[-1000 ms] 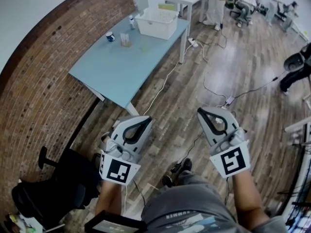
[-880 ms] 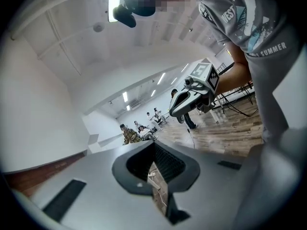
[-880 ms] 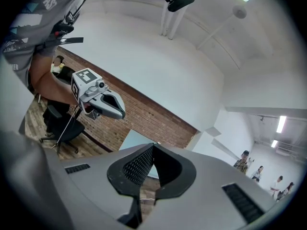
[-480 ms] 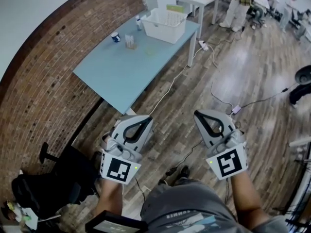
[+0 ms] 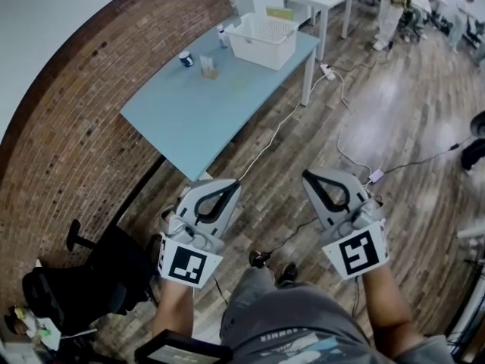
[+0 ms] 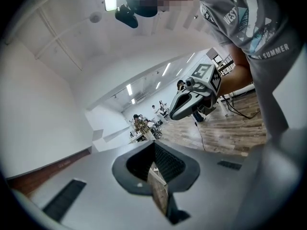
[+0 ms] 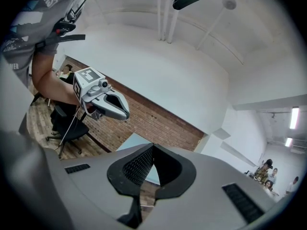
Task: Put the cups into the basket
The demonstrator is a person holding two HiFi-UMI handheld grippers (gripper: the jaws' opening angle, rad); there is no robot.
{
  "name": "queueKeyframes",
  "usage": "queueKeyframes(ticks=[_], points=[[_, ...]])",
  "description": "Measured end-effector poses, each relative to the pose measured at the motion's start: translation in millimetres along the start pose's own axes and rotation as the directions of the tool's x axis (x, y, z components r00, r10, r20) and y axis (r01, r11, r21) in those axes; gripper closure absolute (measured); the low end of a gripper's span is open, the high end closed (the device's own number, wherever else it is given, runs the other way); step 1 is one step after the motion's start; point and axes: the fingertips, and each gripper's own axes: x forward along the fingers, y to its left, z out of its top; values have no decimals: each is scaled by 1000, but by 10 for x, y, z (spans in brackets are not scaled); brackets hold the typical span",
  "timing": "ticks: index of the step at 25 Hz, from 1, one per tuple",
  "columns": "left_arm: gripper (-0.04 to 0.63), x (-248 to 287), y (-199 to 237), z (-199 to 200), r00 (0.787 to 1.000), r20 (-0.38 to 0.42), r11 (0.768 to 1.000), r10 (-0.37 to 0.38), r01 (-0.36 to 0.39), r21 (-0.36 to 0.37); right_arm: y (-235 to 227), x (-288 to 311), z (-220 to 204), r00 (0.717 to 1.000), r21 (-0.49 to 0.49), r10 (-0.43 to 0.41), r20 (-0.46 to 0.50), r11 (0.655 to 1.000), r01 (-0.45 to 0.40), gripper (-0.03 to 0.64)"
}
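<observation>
Both pairs of jaws are pressed together with nothing between them: my left gripper and my right gripper hang low over the wooden floor, well apart from the work.

Everything I need is on the pale blue worktop, up at about 11 o'clock from me. A small dark-blue-and-white cup stands near its far edge. A clear glass-like cup stands just beside it, toward 3 o'clock. The white slatted plastic basket sits at the worktop's far end, near 12 o'clock. From here I see nothing in it, though it is too small to be sure. A small white bottle stands at the basket's 9 o'clock side.

I judge both cups light and stiff. The clear one is likely slick and breakable, so I would close gently across its body around mid-height rather than pinch the rim. The blue one should take a firmer hold on its wall. Neither cup is in the basket yet.
</observation>
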Motion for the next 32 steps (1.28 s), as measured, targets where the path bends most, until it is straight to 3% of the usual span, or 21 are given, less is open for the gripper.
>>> queueKeyframes(ticks=[6, 15, 32], points=[[594, 271, 138, -74, 999, 33, 1000, 4, -3, -29, -176, 136, -50, 1000, -27, -1, 8, 1000, 1, 604], [594, 524, 578, -349, 998, 61, 999, -34, 35, -16, -401, 636, -66, 998, 5, -45, -34, 999, 45, 604], [594, 496, 1175, -798, 990, 140, 999, -13, 20, -42, -388, 1384, 149, 997, -41, -61, -38, 997, 59, 604]])
